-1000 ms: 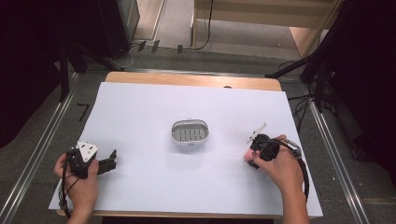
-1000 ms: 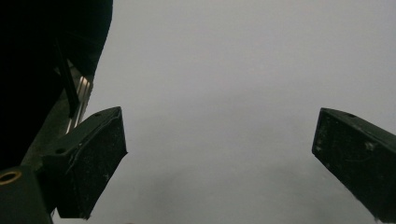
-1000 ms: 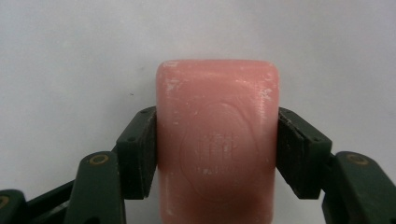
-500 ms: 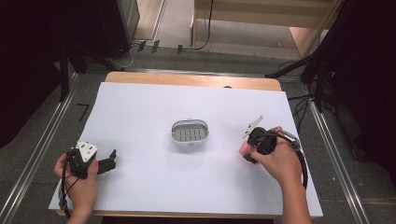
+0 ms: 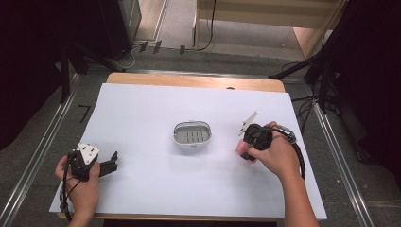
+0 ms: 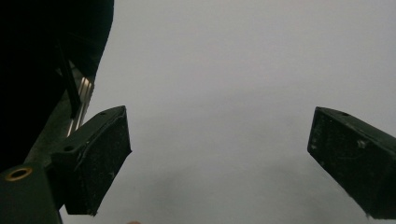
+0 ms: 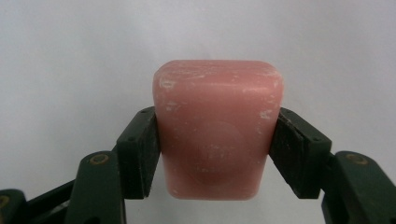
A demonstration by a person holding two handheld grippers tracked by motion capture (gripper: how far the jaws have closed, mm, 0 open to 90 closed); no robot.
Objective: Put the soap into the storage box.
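A pink bar of soap (image 7: 217,128) is clamped between the two black pads of my right gripper (image 7: 215,151), one pad on each long side. From above, that right gripper (image 5: 247,149) hangs over the white table cover, right of a small oval soap dish (image 5: 192,133) with a slotted grey insert, and the soap (image 5: 241,148) peeks out pink at its tip. My left gripper (image 5: 112,163) rests at the front left with its jaws wide apart and nothing between them; its own view has the pads (image 6: 98,163) over bare white surface.
The white cover (image 5: 156,109) lies on a wooden table, whose bare strip runs along the far edge. Metal rails (image 5: 42,156) flank both sides. Black stands and cables crowd the floor at the back left and at the right.
The right hand has risen and drifted left toward the dish with the soap held in its jaws. The left hand has stayed put.
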